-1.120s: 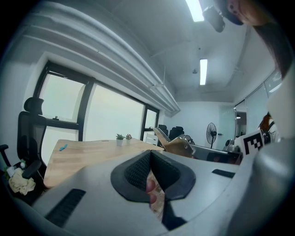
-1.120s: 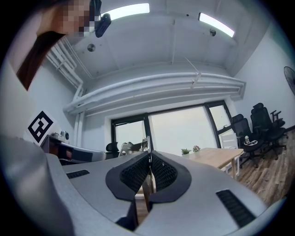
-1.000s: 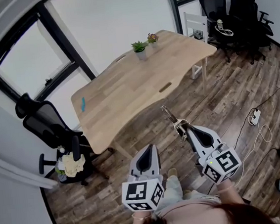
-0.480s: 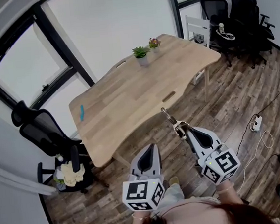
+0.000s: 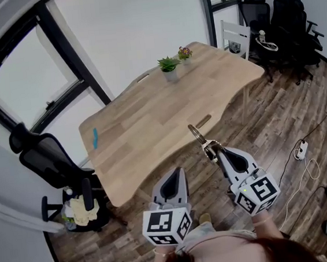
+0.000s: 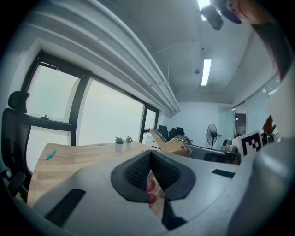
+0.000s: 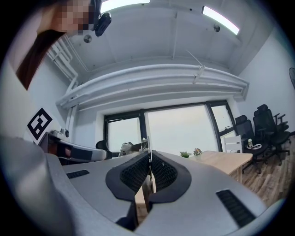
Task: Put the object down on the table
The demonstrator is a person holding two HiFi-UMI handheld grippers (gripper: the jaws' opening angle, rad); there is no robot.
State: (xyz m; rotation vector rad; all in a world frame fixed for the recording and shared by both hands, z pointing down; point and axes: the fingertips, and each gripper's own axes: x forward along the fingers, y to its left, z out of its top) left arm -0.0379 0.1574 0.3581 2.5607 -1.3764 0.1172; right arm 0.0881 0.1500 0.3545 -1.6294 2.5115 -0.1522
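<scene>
The right gripper (image 5: 214, 150) has its jaws pinching the near end of a slim tool (image 5: 198, 136). The tool is held in the air, its long axis in line with the gripper and its metal tip pointing far and slightly left, toward the near edge of the wooden table (image 5: 145, 120). To the left, the left gripper (image 5: 172, 182) has its jaws pressed together with nothing between them.

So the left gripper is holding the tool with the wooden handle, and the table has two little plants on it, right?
Almost. It is the right gripper that holds the tool with the wooden handle, as the head view shows. The left gripper is shut with nothing in it. The table does have two little plants on it.
</scene>
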